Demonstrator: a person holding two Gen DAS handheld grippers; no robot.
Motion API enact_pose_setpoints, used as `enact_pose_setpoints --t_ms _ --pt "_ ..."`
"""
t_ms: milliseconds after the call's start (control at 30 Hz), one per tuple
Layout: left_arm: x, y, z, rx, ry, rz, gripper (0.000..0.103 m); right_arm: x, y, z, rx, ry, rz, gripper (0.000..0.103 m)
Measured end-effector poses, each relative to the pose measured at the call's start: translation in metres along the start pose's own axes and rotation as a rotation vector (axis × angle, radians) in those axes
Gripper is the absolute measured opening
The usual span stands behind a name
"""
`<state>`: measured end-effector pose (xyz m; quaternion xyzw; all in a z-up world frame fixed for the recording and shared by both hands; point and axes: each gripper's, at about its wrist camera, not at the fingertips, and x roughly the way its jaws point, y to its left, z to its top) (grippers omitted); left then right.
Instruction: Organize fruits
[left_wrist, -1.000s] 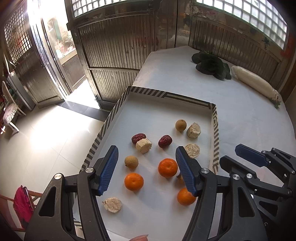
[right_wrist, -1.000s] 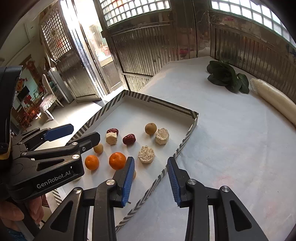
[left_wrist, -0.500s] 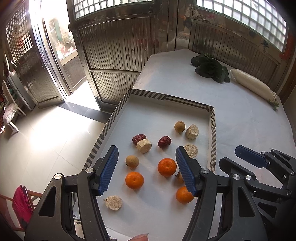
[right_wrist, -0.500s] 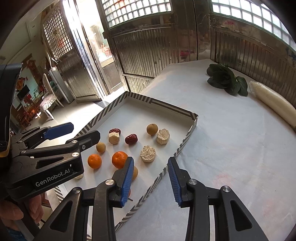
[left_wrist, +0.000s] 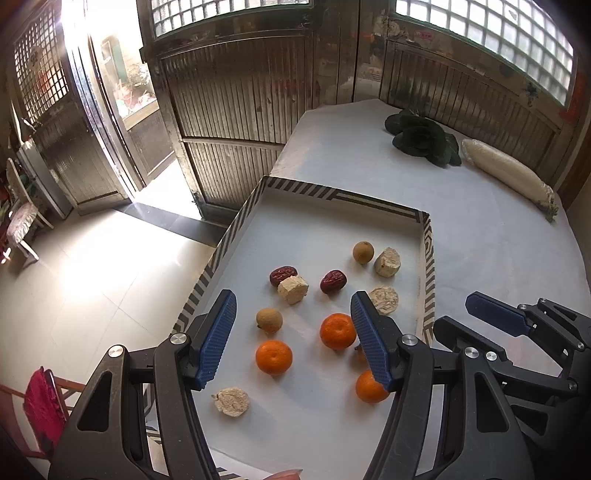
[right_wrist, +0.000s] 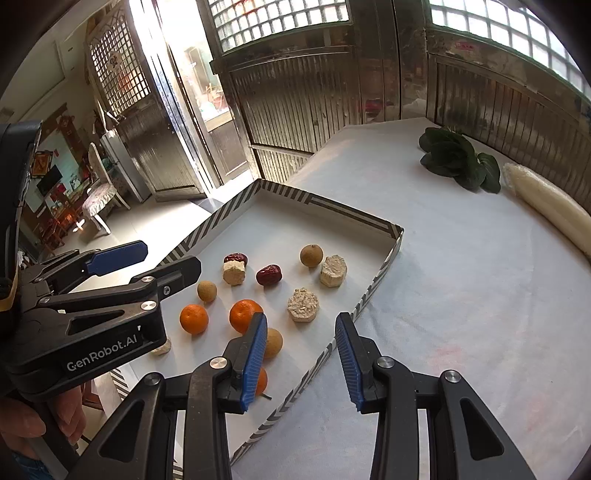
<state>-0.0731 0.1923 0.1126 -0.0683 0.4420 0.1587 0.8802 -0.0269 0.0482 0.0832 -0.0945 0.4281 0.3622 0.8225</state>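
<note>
- Left gripper (left_wrist: 293, 336), black frame with blue ribbed pads: jaws spread, nothing pinched, hanging above the near half of the shallow white tray with a grey-striped rim (left_wrist: 428, 254).
- Between the left jaws, seen from the left wrist: a round orange mandarin (left_wrist: 273, 356) low in the gap and a small tan-brown longan (left_wrist: 269, 319) just beyond it.
- A second orange mandarin (left_wrist: 337, 331) sits just inside the right-hand pad; a third (left_wrist: 369, 386) is partly hidden behind that pad.
- Beyond the left jaw tips: two wrinkled dark-red dates (left_wrist: 333, 281), one of them touching a pale beige crumbly block (left_wrist: 293, 289); further out, another longan (left_wrist: 363, 252) beside a second beige block (left_wrist: 387, 262).
- A flat round beige cake (left_wrist: 384, 300) lies just past the right-hand pad; another (left_wrist: 231, 401) lies near the left-hand pad, on the near side.
- Right gripper (right_wrist: 301, 354), same build: jaws parted, empty, narrower than the left.
- The tray's striped near-right rim runs through the right gripper's gap; its left pad overlaps a longan (right_wrist: 274, 342).
- Well beyond both jaws, on the white tablecloth (right_wrist: 461, 295): dark green leafy vegetable (right_wrist: 452, 157) and a long white wrapped radish (right_wrist: 546, 206).
</note>
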Motion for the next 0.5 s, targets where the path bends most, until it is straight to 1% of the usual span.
enact_pose_setpoints --t_ms 100,300,400,500 --pt "0.0 0.0 0.0 0.001 -0.005 0.01 0.065 0.001 0.001 0.0 -0.002 0.0 0.003 0.037" --pt "-0.004 -0.008 0.0 0.016 -0.042 0.028 0.065 0.0 -0.008 -0.005 0.022 -0.008 0.005 0.037" --pt "-0.008 -0.02 0.0 0.049 -0.064 0.022 0.065 -0.005 -0.021 -0.009 0.05 -0.014 -0.009 0.037" --pt "-0.008 -0.04 0.003 0.086 -0.056 -0.012 0.065 -0.013 -0.037 -0.016 0.087 -0.025 -0.034 0.037"
